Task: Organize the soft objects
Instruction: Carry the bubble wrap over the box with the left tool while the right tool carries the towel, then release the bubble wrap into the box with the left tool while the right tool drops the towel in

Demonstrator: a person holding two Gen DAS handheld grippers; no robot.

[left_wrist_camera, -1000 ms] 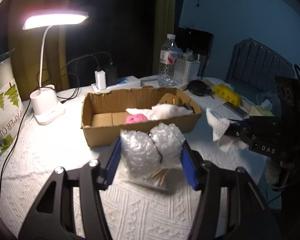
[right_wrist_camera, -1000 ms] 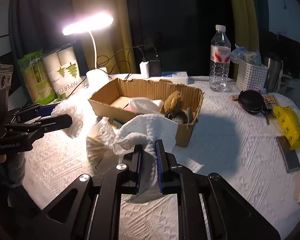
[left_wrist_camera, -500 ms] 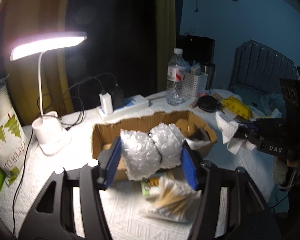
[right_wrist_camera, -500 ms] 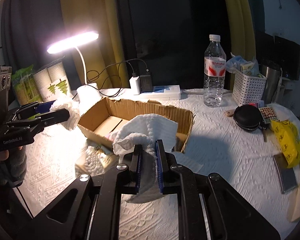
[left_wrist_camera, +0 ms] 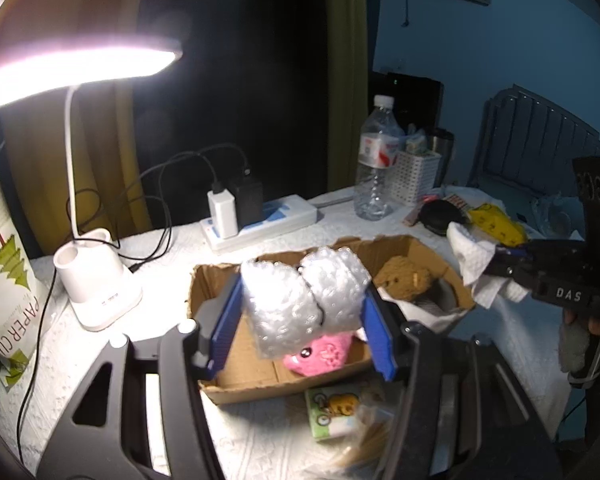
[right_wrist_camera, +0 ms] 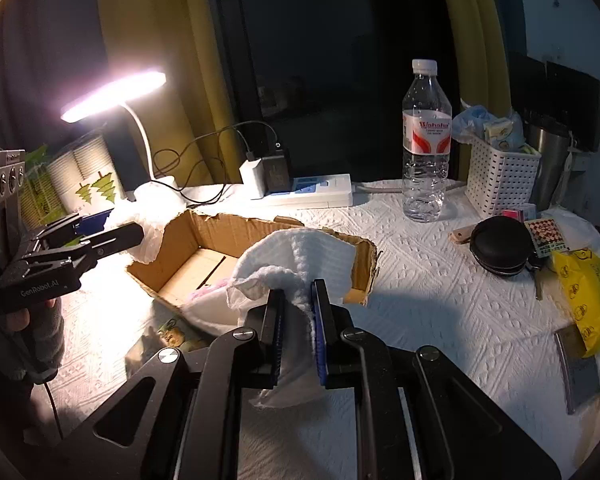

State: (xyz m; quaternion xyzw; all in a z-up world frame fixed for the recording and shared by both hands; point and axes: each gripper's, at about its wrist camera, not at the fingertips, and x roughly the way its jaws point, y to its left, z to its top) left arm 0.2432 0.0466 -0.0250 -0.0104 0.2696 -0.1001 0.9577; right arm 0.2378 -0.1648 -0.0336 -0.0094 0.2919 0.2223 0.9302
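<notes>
Left gripper (left_wrist_camera: 304, 316) clamps a crumpled wad of clear bubble wrap (left_wrist_camera: 305, 304) above the open brown cardboard box (left_wrist_camera: 236, 376), apparently poised to drop it beside the pink plush toy (left_wrist_camera: 324, 354); the right gripper (right_wrist_camera: 296, 332), jaws narrow, pinches a white folded cloth (right_wrist_camera: 300, 256) near the box's corner. A white embossed tablecloth (right_wrist_camera: 440, 280) covers the lamplit table, with dark window and yellow curtains behind.

My bubble wrap (left_wrist_camera: 304, 300) hides the top of the pink toy (left_wrist_camera: 322, 354) in the box (left_wrist_camera: 260, 390); my towel (right_wrist_camera: 300, 264) covers its far corner.
</notes>
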